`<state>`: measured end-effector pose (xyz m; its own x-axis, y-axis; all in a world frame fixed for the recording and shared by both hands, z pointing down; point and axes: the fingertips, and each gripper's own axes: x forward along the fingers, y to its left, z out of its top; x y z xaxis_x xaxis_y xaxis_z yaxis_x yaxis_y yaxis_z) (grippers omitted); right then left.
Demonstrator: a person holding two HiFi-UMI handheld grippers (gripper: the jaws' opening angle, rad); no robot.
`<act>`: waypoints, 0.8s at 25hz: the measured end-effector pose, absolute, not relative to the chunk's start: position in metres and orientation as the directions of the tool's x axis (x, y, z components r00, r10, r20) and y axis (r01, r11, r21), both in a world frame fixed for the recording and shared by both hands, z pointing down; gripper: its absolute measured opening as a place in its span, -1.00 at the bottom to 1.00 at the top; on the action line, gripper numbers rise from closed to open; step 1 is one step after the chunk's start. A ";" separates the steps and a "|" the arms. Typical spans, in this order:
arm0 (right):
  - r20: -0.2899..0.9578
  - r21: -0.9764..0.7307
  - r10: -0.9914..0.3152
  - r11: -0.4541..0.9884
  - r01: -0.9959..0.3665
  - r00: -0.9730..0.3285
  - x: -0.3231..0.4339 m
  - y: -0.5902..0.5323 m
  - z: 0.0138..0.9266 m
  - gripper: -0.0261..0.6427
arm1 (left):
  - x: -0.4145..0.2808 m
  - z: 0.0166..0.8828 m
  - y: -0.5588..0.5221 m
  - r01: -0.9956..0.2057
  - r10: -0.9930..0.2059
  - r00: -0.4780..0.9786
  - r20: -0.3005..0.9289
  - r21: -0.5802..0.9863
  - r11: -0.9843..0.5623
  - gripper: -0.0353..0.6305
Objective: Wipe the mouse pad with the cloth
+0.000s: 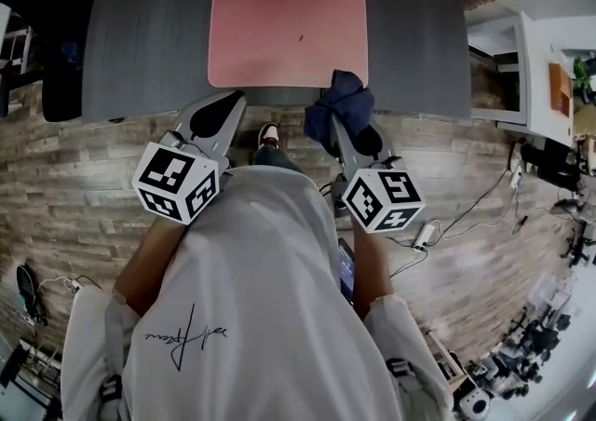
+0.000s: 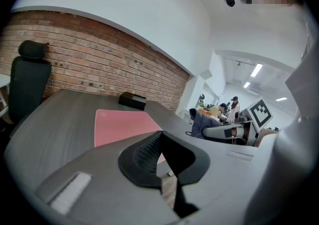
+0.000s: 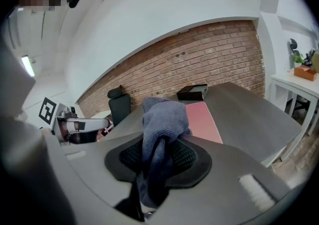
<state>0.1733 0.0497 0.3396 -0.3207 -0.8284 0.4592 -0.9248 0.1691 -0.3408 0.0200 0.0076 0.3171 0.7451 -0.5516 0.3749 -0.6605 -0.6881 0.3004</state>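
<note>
Right gripper (image 3: 158,155): jaws clamped on a dark blue cloth (image 3: 162,117). They pinch it through its middle, so a bunched wad stands ahead of the jaw tips and a tail hangs below. I judge this grip suits wiping, since the wad rather than the jaws would meet the surface.

Left gripper (image 2: 159,142): jaws drawn together, nothing between them. It looks parked, and I'd guess its only use would be steadying the pad.

I hold both grippers at the near edge of the bench (image 1: 149,28). From the head view the cloth overlaps the near right corner of the pink mouse pad (image 1: 287,14). Whether it touches there I can't settle from this angle.

The mouse pad lies flat at the middle of the bench, its near edge close to the bench edge. It is bare but for a small dark speck (image 1: 300,37). A black box (image 2: 132,100) sits beyond its far edge, toward the brick wall.

Judgement: wiping not yet begun. The next move calls for lowering the wad onto the pad.
</note>
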 end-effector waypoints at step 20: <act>0.601 -0.220 -0.742 0.204 -0.954 -0.297 0.264 -0.015 0.413 -0.61 | 0.044 0.345 -0.039 -0.780 -0.669 0.626 0.401 0.322 -0.537 -0.88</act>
